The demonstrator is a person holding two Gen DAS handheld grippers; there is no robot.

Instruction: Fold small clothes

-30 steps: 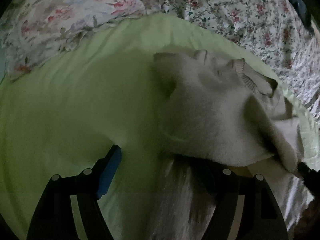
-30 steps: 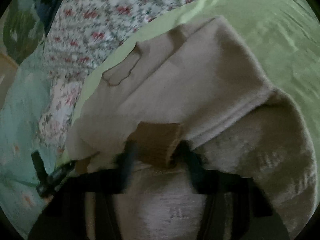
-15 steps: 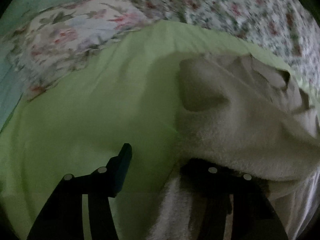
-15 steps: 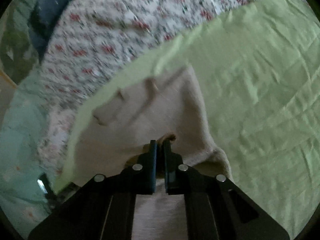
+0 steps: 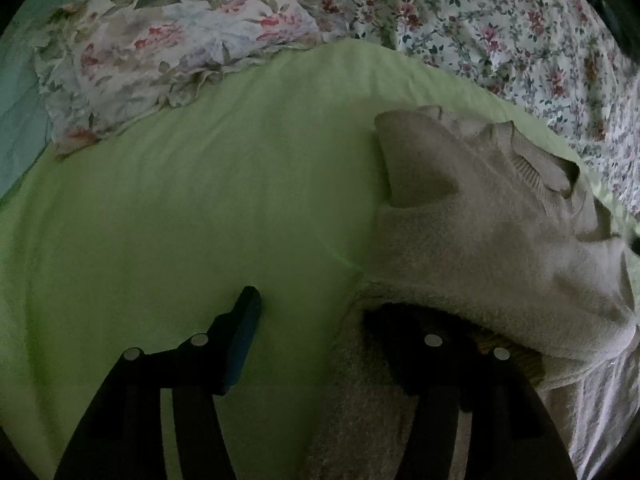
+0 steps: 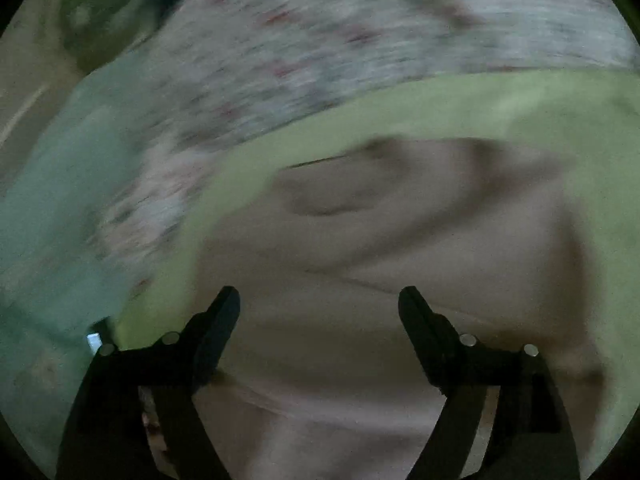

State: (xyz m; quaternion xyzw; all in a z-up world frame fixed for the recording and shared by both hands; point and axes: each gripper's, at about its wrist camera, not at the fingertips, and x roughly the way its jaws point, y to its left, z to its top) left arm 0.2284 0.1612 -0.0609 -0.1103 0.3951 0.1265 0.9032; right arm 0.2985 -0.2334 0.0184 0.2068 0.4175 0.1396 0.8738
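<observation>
On green sheet (image 5: 168, 208): sweater (image 5: 492, 240) hides left gripper's (image 5: 324, 320) far finger; right gripper (image 6: 320, 300) wide, empty.

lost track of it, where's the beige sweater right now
In the left wrist view the beige sweater lies on the green sheet at right, below the floral bedspread.

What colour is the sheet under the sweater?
Light green sheet, plain; clearest in the left wrist view.

My left gripper (image 5: 320, 320) has its jaws spread wide. My right gripper (image 6: 319, 300) is spread wide too, holding nothing.
</observation>
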